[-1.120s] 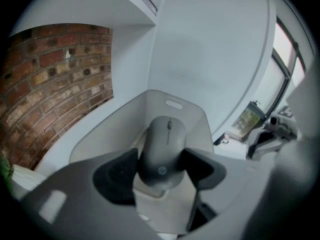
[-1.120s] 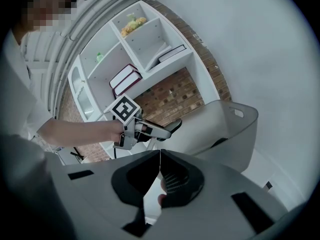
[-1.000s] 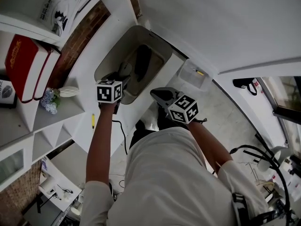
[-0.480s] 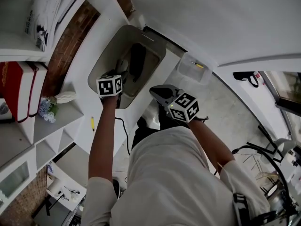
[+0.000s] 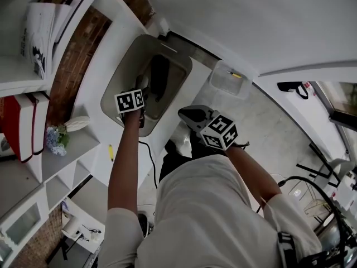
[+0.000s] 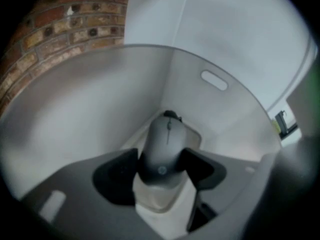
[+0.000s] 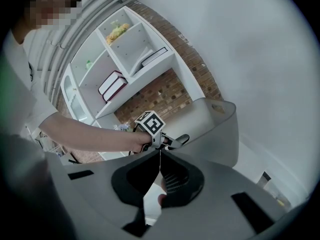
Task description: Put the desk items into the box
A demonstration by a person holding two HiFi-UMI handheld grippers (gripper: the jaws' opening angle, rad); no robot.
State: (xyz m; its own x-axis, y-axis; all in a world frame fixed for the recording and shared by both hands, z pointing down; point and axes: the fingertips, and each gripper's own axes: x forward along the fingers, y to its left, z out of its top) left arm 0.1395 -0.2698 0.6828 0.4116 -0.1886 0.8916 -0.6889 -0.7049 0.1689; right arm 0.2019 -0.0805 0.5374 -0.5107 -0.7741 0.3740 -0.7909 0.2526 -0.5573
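Note:
A grey computer mouse is clamped between the jaws of my left gripper. In the head view that left gripper hangs over the near end of the pale open box. The left gripper view looks down into the box, whose slot handle shows on the far wall. A long dark item lies inside. My right gripper is held to the right of the box, outside it. In its own view the right gripper is shut with nothing between the pads.
A small clear tub sits on the desk to the right of the box. A yellow pen lies near the desk's near edge. White shelves with red books and blue flowers stand to the left, against a brick wall.
My left gripper has carried the mouse further over the box, and the head camera's framing has shifted. The right gripper has barely moved.

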